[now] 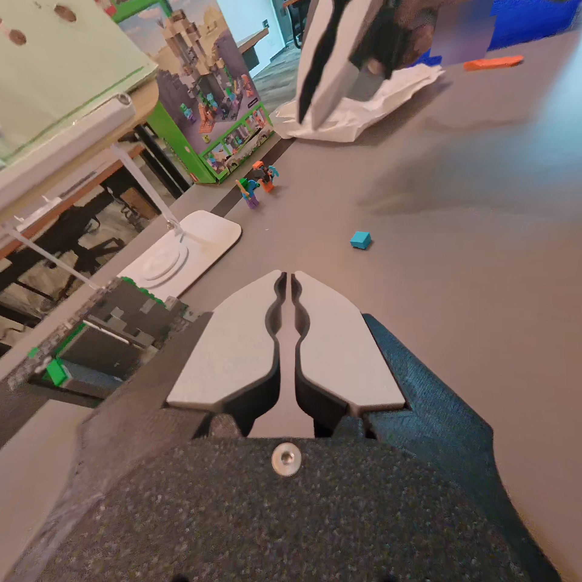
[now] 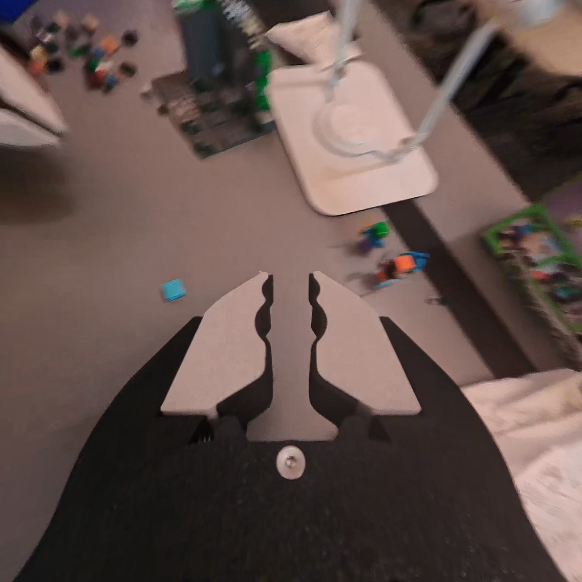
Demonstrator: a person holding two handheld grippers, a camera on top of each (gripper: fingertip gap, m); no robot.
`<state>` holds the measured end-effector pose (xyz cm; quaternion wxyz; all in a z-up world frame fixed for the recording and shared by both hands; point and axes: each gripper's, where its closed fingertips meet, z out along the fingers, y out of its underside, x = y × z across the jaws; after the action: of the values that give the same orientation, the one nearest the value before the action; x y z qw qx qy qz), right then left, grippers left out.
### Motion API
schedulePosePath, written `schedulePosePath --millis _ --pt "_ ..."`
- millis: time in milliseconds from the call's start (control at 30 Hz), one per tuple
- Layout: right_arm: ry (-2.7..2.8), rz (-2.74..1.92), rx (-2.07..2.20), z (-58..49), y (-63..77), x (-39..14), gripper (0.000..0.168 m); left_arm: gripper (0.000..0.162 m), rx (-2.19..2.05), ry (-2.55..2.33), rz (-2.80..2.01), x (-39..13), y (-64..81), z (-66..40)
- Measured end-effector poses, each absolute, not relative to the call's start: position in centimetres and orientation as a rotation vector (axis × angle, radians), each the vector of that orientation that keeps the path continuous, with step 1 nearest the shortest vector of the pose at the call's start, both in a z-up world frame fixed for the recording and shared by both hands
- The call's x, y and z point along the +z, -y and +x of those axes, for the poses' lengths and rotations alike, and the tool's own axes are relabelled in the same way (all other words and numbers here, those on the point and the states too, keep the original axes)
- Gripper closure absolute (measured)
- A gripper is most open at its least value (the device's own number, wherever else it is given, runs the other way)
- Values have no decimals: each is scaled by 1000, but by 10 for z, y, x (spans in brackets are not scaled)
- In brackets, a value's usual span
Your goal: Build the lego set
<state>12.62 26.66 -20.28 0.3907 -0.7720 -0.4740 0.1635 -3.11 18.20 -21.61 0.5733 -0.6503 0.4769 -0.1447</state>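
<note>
Reaching for the cube: it lies just left of our right hand-held gripper, narrowly parted, empty; the left hand-held gripper, nearly closed, sits farther back.

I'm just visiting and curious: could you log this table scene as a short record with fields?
surface: grey table
loose piece: small blue brick, lying alone
figures: two minifigures standing near the box
build: grey-green lego structure beside a white stand base
spare parts: pile of loose bricks
left tool: nearly shut, empty
right tool: open, empty
</note>
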Motion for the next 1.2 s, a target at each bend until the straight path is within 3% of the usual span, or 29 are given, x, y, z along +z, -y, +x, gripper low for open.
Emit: schedulePosePath --millis 167,567,767,1000,1200 --pt "1084 -1986 407 166 -343 -199 149 162 -406 -1006 -1612 -218 -192 -40" --pt "1338 -2201 411 155 -430 -278 147 162 -391 -911 -1683 -226 -208 -56" --pt "1393 -2218 373 157 -430 -277 160 162 -417 -921 -1682 -227 -206 -55" --pt "1439 -2051 497 150 -356 -203 164 162 -425 -932 -1651 -217 -202 -52" --pt "1645 -1960 549 114 -237 -242 164 162 -422 -959 -1637 -217 -197 -46"
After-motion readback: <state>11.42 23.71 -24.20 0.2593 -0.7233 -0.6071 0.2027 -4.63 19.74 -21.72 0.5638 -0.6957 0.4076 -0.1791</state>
